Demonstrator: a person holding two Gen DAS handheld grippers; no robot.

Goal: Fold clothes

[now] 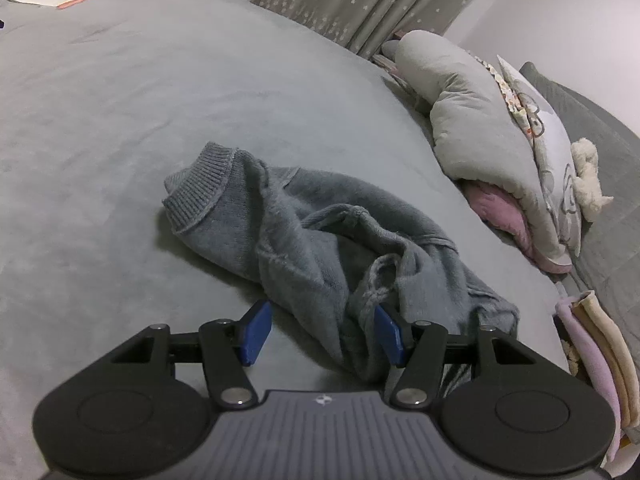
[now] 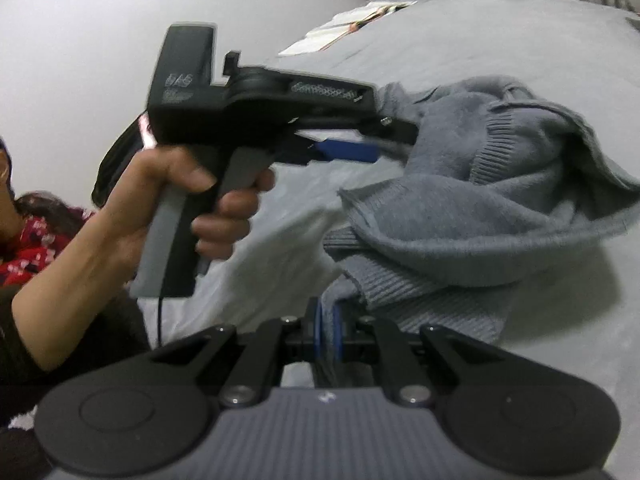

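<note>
Grey sweater (image 2: 460,216): I find it crumpled mid-bed (image 1: 120,120).
Right gripper (image 2: 329,330): clamped on its ribbed hem.
Left gripper (image 1: 320,330): half-spread, one pad against knit.

Both views are dim, lit flat and cool, with only soft shadows under the sweater (image 1: 320,248) beyond the fingers. Fisheye bending curves the bed (image 1: 120,120) and darkens the corners. The right wrist view is smeared by motion, most around the hand (image 2: 180,200).
</note>
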